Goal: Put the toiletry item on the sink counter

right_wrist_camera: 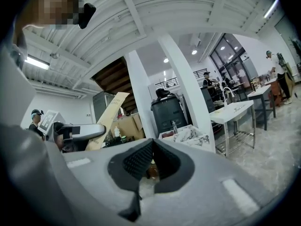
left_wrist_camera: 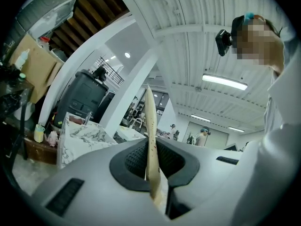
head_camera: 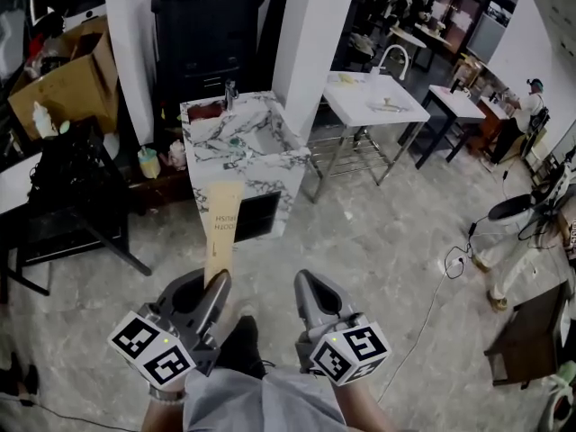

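Your left grey two-jaw gripper (head_camera: 216, 284) points forward, held low in front of your body, its jaws clamped on the near end of a long flat tan carton (head_camera: 221, 223). Your right grey two-jaw gripper (head_camera: 306, 284) sits beside it, near but apart, pointing the same way, its jaws pressed together with nothing between them.

Cardboard box (head_camera: 63, 84) top left, white bottle (head_camera: 40, 120) just in front. Black cabinet (head_camera: 207, 34) between two white pillars (head_camera: 306, 25). White desk (head_camera: 373, 97) on metal frame right of pillar, curved faucet (head_camera: 393, 57) on it. Black desk (head_camera: 72, 187) at left; pale cup (head_camera: 148, 162) on low shelf (head_camera: 166, 185) beside it. Thin cable (head_camera: 430, 309) trails over grey floor (head_camera: 378, 232). Person in cap (head_camera: 526, 102) far right.
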